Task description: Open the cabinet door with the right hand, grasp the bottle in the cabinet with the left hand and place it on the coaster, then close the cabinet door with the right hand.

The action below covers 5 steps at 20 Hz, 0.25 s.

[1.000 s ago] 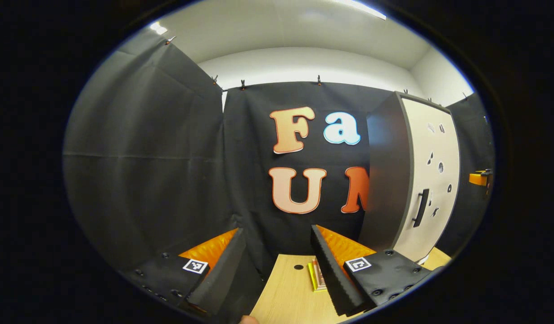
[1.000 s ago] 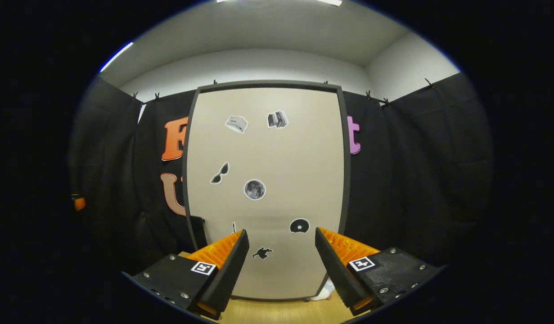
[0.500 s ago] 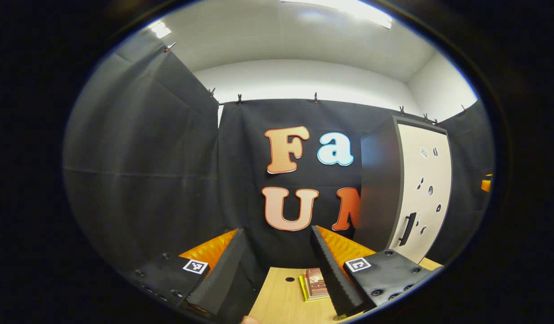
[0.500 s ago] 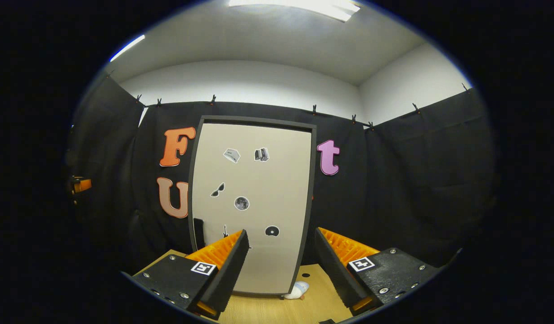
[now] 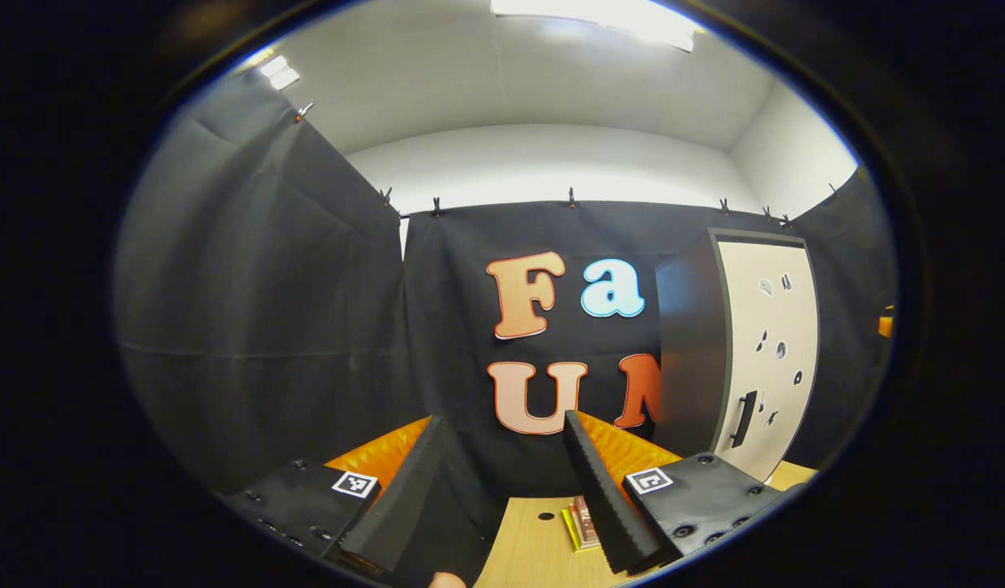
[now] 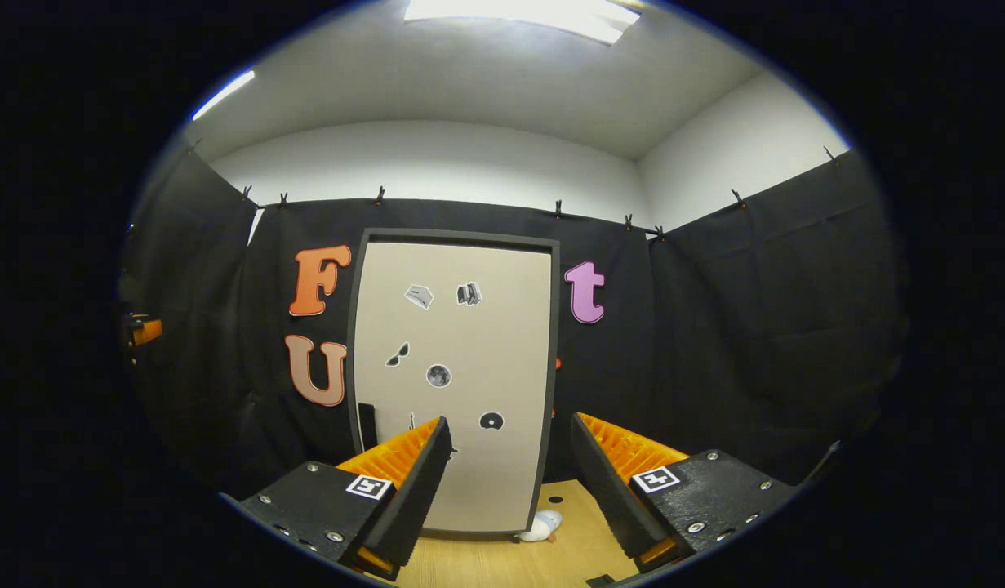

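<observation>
The tall cabinet (image 6: 453, 376) stands on the wooden table against the back wall. Its beige door, dotted with small stickers, is closed and hides the inside. A black handle (image 6: 367, 425) sits low on the door's left edge. My right gripper (image 6: 510, 482) faces the door from a distance, open and holding nothing. In the left gripper view the cabinet (image 5: 763, 351) is far to the right, its handle (image 5: 744, 418) facing me. My left gripper (image 5: 502, 490) is open and holds nothing. A flat yellow and pink square piece (image 5: 582, 523), possibly the coaster, lies on the table beyond it.
A small white object (image 6: 541, 527) lies on the table (image 6: 502, 563) at the cabinet's lower right corner. Black cloth walls close in the booth on all sides. A small dark hole (image 5: 545, 516) marks the tabletop left of the square piece.
Both grippers have drawn back from the cabinet, which now looks smaller and farther in both views. Both stay open, and the door stays closed.
</observation>
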Motion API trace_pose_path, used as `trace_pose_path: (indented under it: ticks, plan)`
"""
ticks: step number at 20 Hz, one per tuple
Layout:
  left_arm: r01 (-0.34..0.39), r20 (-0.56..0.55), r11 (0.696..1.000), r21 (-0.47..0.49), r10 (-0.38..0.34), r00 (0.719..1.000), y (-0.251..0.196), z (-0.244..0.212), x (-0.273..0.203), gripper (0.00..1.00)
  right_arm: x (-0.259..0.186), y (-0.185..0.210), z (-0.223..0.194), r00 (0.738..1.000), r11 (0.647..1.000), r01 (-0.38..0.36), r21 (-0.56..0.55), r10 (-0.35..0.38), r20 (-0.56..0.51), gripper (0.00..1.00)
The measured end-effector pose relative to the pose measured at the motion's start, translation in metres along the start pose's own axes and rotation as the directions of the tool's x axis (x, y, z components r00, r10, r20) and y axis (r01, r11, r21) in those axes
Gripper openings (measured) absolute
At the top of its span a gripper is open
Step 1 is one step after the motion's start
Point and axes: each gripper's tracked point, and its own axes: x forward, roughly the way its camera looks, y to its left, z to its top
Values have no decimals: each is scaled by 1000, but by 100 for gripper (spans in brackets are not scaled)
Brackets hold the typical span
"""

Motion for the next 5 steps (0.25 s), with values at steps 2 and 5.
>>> trace_pose_path:
  ticks: [2,5]
  plan:
    - [-9,-10,1000,-19,9,1000,7,-2,-3,94,-6,0,4,1000,1000,3,-4,-3,0,92]
    - [-20,-43,999,-45,18,999,16,-14,-6,95,-13,0,10,1000,1000,6,-12,-6,0,92]
